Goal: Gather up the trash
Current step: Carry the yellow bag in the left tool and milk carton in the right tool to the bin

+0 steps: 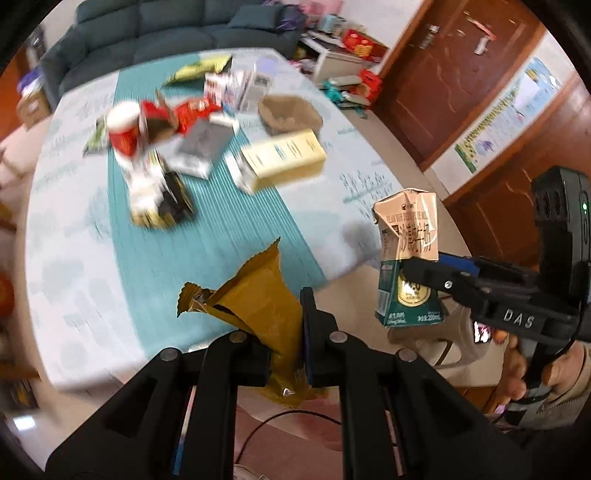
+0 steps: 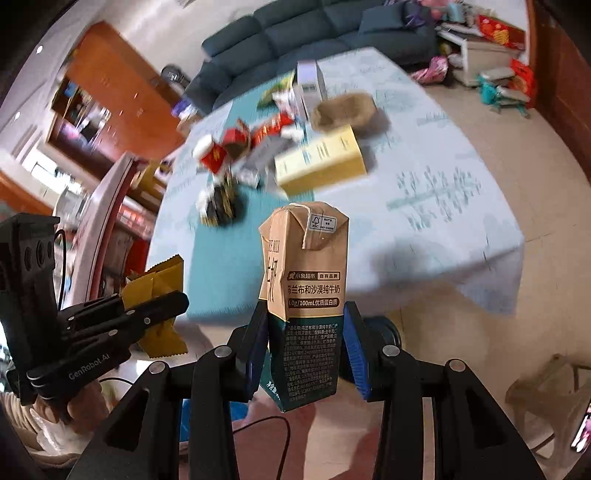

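Observation:
My left gripper point(image 1: 286, 332) is shut on a crumpled mustard-yellow wrapper point(image 1: 258, 295), held in the air just off the table's near edge; it also shows in the right wrist view point(image 2: 159, 291). My right gripper point(image 2: 304, 339) is shut on a tan and green milk carton point(image 2: 306, 295), held upright off the table's corner; the carton also shows in the left wrist view point(image 1: 408, 254). More trash lies mid-table: a red and white cup point(image 1: 123, 133), a yellow box point(image 1: 282, 155), a brown paper tray point(image 1: 288, 112), red wrappers point(image 1: 192, 110) and a black and gold packet point(image 1: 166, 203).
The table point(image 1: 74, 258) has a pale cloth with a teal runner point(image 1: 221, 236). A dark sofa point(image 1: 166, 29) stands behind it, wooden doors point(image 1: 461, 66) at right, a cluttered white side table point(image 1: 332, 51), a plastic stool point(image 2: 546, 391) on the floor.

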